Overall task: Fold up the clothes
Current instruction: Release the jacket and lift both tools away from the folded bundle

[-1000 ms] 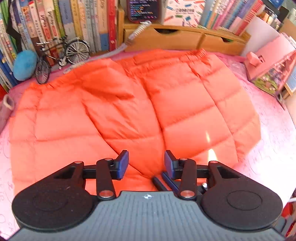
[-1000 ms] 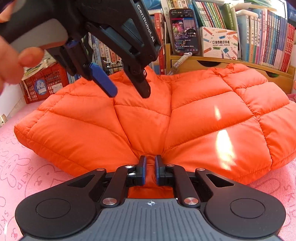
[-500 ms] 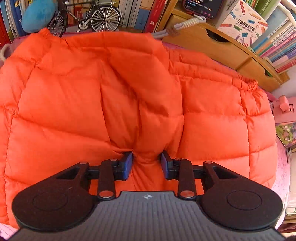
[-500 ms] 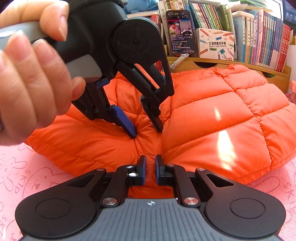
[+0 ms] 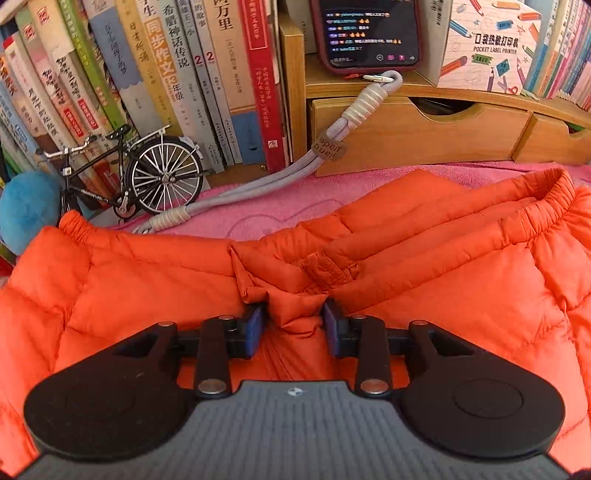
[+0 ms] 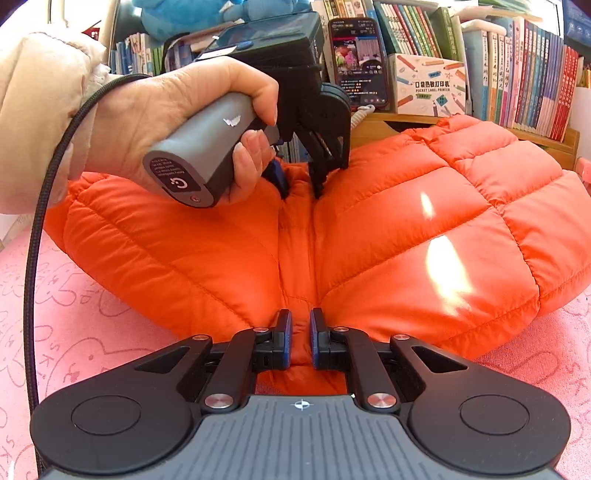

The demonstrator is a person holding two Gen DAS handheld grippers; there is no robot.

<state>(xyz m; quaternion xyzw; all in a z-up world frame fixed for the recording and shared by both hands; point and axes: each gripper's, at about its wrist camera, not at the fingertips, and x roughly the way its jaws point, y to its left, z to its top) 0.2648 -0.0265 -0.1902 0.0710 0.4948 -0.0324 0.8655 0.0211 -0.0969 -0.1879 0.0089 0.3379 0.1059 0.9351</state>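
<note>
An orange quilted garment (image 5: 461, 295) (image 6: 443, 221) lies puffed up on a pink mat. My left gripper (image 5: 293, 325) sits at its far edge, near the elastic hem (image 5: 546, 188). Its blue pads pinch a wrinkled fold of the fabric. The right wrist view shows this left gripper (image 6: 299, 181) held by a hand (image 6: 166, 122), pointing down into the central ridge of the garment. My right gripper (image 6: 301, 341) is at the near edge, its fingers close together with a thin strip of orange fabric between them.
The pink mat (image 6: 74, 314) has rabbit drawings. Behind the garment stand rows of books (image 5: 166, 74), a model bicycle (image 5: 147, 173), a wooden drawer unit (image 5: 406, 136), a phone (image 5: 365, 33) with a grey lanyard (image 5: 258, 177), and a blue plush (image 5: 26, 206).
My left gripper came down onto the garment, moved along the central ridge to the far edge, and its fingers narrowed onto a fold. The right gripper stayed clamped at the near edge.
</note>
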